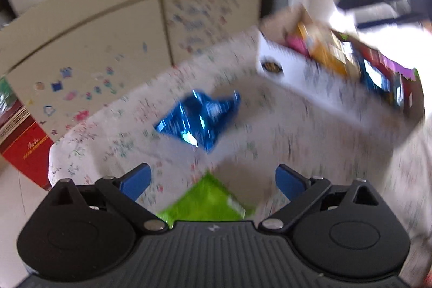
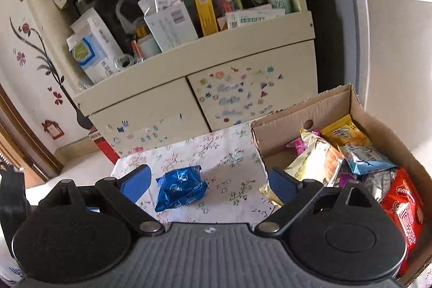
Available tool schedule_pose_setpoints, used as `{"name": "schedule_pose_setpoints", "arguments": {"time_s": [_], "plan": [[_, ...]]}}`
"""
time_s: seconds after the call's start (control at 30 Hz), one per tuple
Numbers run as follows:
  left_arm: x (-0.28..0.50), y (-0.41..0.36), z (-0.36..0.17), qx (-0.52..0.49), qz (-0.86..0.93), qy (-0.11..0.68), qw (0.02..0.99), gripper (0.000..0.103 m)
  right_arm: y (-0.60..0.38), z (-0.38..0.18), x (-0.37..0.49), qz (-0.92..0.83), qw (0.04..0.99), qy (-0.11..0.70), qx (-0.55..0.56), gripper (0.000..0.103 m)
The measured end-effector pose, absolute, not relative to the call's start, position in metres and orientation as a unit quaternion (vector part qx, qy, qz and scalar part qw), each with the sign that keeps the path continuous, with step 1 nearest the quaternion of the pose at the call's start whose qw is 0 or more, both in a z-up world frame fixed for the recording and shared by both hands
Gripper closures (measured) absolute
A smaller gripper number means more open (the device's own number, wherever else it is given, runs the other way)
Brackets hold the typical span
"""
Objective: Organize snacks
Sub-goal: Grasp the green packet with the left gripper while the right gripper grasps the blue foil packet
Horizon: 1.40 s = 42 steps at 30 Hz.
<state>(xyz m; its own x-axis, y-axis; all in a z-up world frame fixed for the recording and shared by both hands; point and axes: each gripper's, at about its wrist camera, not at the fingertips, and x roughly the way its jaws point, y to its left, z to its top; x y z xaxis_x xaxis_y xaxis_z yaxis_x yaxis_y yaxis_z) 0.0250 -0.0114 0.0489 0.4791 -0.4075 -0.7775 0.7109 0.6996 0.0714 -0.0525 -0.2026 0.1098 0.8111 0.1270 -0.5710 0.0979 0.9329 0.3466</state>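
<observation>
Floral cloth covered the bench (image 2: 229, 153), where a light, crinkly, slippery blue snack packet (image 2: 181, 186) lay beside the cardboard box (image 2: 305, 109), best pinched across its middle by the gaping, empty right gripper (image 2: 209, 184).

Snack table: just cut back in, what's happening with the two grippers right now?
A person is sorting snacks with a gripper in each hand. Both the left gripper and right gripper are open and hold nothing. A blue foil packet lies loose on the floral tablecloth, and a green packet sits just below the left gripper. The cardboard box beside them already holds several snack packs.
</observation>
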Motion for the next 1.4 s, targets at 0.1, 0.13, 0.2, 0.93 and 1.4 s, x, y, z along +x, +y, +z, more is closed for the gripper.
{"name": "schedule_pose_setpoints", "arguments": {"time_s": [0.1, 0.13, 0.2, 0.93, 1.4], "plan": [[0.020, -0.008, 0.033, 0.238, -0.342, 0.380, 0.826, 0.006, -0.198, 0.108, -0.050, 0.010, 0.933, 0.313, 0.180, 0.005], [0.021, -0.008, 0.029, 0.242, -0.344, 0.382, 0.823, 0.007, -0.197, 0.107, -0.048, 0.011, 0.932, 0.315, 0.178, 0.005], [0.024, -0.006, 0.024, 0.240, -0.349, 0.385, 0.820, 0.007, -0.193, 0.105, -0.045, 0.013, 0.931, 0.318, 0.177, 0.005], [0.047, 0.012, 0.012, 0.136, -0.303, 0.461, 0.823, 0.049, -0.138, 0.045, 0.051, 0.072, 0.911, 0.392, 0.111, 0.005], [0.059, 0.023, 0.008, 0.106, -0.220, 0.478, 0.844, 0.049, -0.112, 0.005, 0.090, 0.063, 0.900, 0.424, 0.074, 0.009]]}}
